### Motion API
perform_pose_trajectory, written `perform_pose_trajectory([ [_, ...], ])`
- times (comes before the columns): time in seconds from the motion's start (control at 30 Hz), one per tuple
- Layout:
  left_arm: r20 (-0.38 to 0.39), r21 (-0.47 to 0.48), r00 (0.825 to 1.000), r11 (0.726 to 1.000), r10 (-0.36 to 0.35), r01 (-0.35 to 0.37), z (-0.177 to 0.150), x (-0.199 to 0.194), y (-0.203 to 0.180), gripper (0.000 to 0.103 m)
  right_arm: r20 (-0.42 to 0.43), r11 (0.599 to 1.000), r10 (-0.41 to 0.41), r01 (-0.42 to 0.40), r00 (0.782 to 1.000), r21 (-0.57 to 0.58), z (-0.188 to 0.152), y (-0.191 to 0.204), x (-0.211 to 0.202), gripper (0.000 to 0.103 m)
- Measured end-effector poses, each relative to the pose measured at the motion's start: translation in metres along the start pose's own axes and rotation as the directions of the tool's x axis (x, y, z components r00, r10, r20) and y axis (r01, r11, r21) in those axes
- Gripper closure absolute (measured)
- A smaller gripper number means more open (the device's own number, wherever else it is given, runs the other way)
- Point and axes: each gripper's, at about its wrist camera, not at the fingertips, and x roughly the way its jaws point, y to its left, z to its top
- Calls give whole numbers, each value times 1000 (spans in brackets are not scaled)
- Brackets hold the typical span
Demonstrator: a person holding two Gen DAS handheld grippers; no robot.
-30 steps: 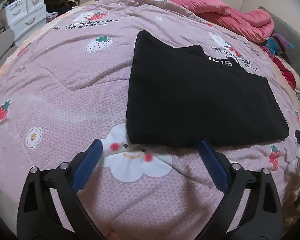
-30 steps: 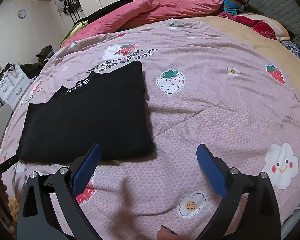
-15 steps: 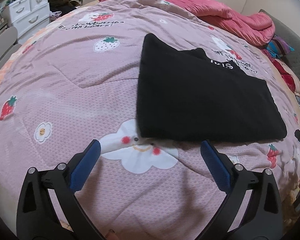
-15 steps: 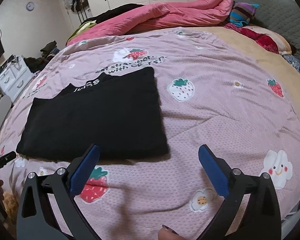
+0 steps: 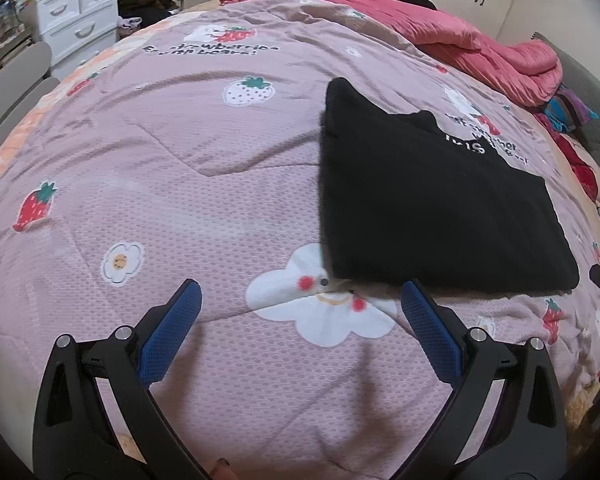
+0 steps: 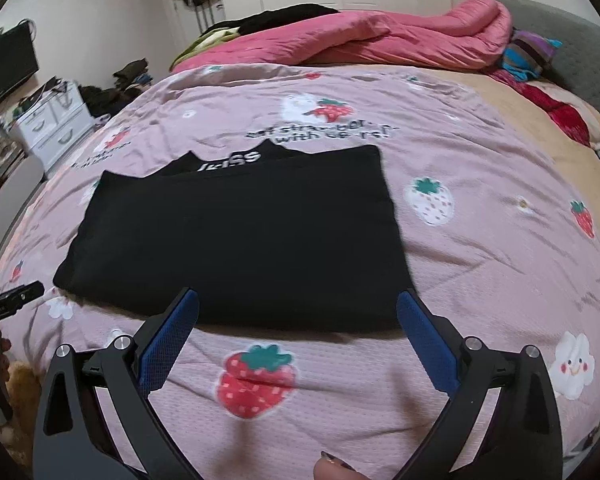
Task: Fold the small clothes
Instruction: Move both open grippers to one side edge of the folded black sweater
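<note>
1. Fabric first: the folded black garment with white lettering lies flat on the pink strawberry-print quilt, its edges straight.
2. Bare quilt spreads wide to the garment's left and right and along its near edge.
3. The left gripper hovers off the garment's near left corner, jaws spread wide, holding nothing.
4. The right gripper hangs at the near edge, jaws likewise apart and empty.
5. The lettering is blurred and partly tucked under a fold.
</note>
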Motion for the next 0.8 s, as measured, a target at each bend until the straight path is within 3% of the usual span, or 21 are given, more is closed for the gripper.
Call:
perform_pose_trajectory([
  [0.5, 18, -67, 999, 997, 31, -29, 6, -3, 31, 9, -28, 990, 60, -63, 998, -126, 2, 64, 17, 4],
  [0.8, 32, -96, 997, 993, 66, -63, 28, 3, 48, 9, -30, 956, 99, -103, 995, -275, 1, 127, 34, 4],
])
